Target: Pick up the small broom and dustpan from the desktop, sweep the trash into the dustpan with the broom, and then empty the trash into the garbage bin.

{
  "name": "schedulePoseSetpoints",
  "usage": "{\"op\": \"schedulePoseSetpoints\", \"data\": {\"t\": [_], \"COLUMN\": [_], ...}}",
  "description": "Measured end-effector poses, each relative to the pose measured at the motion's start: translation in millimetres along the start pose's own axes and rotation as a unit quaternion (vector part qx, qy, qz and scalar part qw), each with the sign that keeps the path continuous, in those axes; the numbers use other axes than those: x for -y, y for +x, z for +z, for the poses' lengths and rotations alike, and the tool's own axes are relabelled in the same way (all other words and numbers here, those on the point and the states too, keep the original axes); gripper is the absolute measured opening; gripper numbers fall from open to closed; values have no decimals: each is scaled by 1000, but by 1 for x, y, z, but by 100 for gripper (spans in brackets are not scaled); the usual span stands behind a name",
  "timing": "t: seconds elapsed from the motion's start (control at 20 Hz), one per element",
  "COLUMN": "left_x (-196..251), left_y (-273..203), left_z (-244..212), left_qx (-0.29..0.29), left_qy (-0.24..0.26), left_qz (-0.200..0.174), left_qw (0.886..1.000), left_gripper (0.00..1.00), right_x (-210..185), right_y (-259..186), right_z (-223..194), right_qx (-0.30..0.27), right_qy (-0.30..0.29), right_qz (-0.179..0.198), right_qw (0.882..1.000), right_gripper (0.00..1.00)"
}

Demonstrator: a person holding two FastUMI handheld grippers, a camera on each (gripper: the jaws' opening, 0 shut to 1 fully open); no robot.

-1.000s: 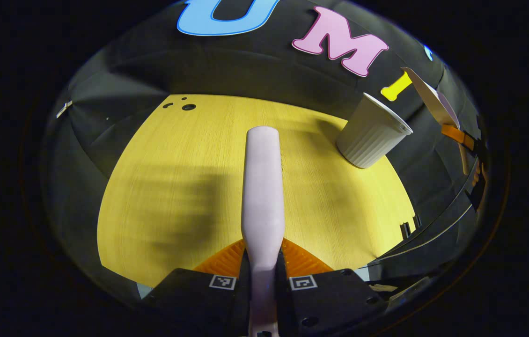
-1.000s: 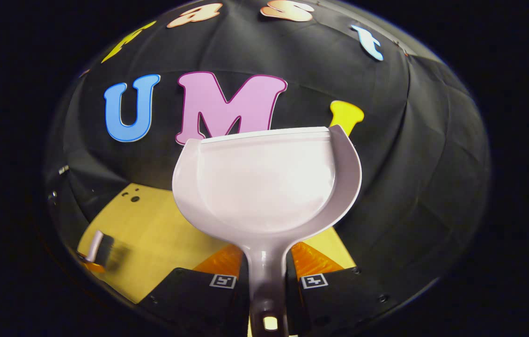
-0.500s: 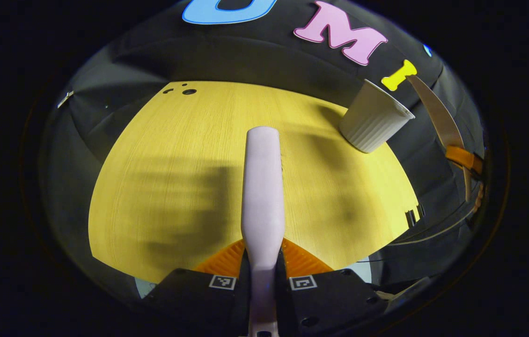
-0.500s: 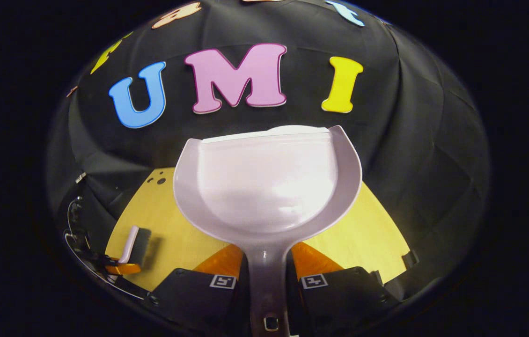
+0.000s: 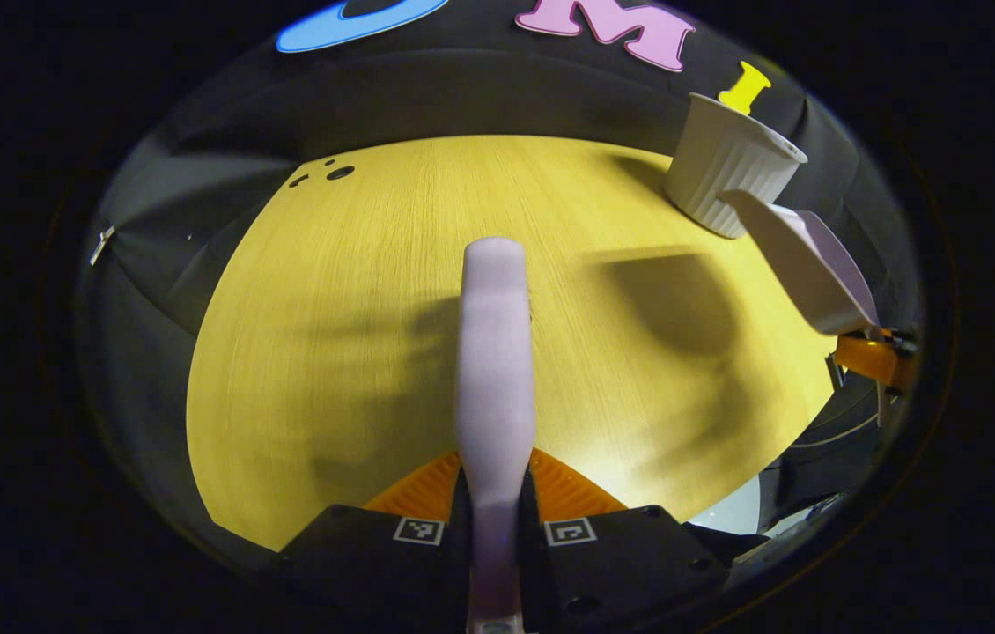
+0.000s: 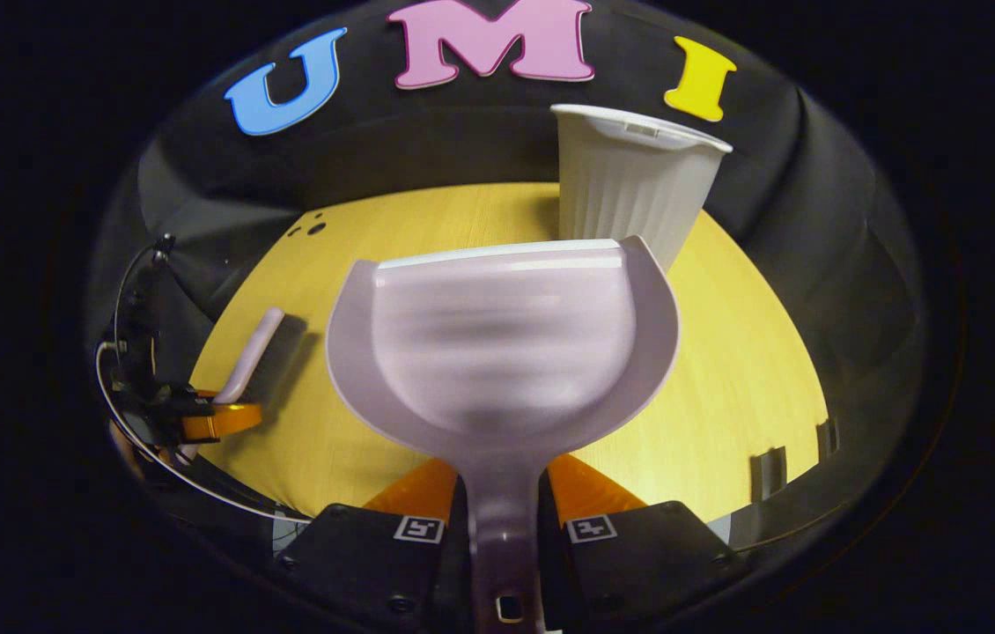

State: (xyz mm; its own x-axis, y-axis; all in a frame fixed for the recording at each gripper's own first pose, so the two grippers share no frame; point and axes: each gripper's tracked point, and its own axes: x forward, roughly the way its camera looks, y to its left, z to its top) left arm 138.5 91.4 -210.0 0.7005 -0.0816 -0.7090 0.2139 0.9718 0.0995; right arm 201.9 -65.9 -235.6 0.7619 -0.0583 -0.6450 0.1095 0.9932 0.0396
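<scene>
My left gripper (image 5: pixel 495 482) is shut on the small broom (image 5: pixel 495 352), whose pale back runs straight out over the yellow desktop (image 5: pixel 330 335); its bristles are hidden underneath. My right gripper (image 6: pixel 502 495) is shut on the handle of the pale dustpan (image 6: pixel 502 343), which is held above the desktop with its inside looking bare. The white ribbed garbage bin (image 6: pixel 630 180) stands just behind the pan's front edge. In the left gripper view the bin (image 5: pixel 731 167) is at the far right, with the dustpan (image 5: pixel 801 264) in front of it. In the right gripper view the broom (image 6: pixel 251 357) is low at the left.
Two small dark holes (image 5: pixel 339 173) mark the far left corner of the desktop. Cables (image 6: pixel 123 370) loop by the left gripper at the table's edge. A dark slot (image 6: pixel 766 471) sits at the desktop's near right edge.
Both views have tipped down toward the desktop. The dustpan has come down from in front of the wall to just before the bin. The broom stays held, now nearer the table.
</scene>
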Motion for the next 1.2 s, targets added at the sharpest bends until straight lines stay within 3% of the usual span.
{"op": "schedulePoseSetpoints", "data": {"t": [0.15, 0.55, 0.6, 0.65, 0.7, 0.75, 0.8, 0.85, 0.9, 0.95, 1.05, 1.15, 1.2], "left_x": [-3, -10, -8, -10, -11, -12, -12, -8, -4, 2, 13, 24, 28], "left_y": [10, 24, 25, 26, 26, 27, 26, 25, 22, 21, 14, 7, 0], "left_z": [4, 6, 4, 3, 7, 9, 10, 8, 7, 8, 10, 11, 14], "left_qx": [-14, -50, -57, -60, -62, -64, -64, -64, -64, -65, -64, -58, -48], "left_qy": [4, 19, 23, 25, 28, 30, 32, 30, 25, 19, 6, -6, -11], "left_qz": [13, 77, 85, 91, 96, 99, 103, 103, 99, 88, 73, 59, 57], "left_qw": [1000, 996, 994, 994, 993, 993, 992, 992, 993, 994, 995, 997, 997], "left_gripper": [24, 31, 29, 26, 32, 31, 27, 28, 37, 40, 58, 86, 100], "right_x": [-5, -8, -7, -8, -10, -9, -9, -10, -8, -6, -1, 6, 8], "right_y": [29, 80, 85, 88, 88, 88, 89, 89, 90, 90, 83, 78, 72], "right_z": [-13, -24, -29, -32, -33, -33, -35, -35, -34, -33, -28, -24, -19], "right_qx": [-27, -79, -91, -99, -104, -107, -112, -115, -120, -124, -125, -122, -120], "right_qy": [3, -25, -28, -26, -18, -14, -15, -12, -11, -12, -16, -24, -25], "right_qz": [3, 6, 11, 15, 21, 25, 27, 33, 37, 42, 51, 53, 57], "right_qw": [1000, 997, 995, 995, 994, 994, 993, 993, 992, 991, 991, 991, 991], "right_gripper": [36, 36, 29, 36, 36, 37, 30, 38, 40, 43, 72, 97, 100]}}
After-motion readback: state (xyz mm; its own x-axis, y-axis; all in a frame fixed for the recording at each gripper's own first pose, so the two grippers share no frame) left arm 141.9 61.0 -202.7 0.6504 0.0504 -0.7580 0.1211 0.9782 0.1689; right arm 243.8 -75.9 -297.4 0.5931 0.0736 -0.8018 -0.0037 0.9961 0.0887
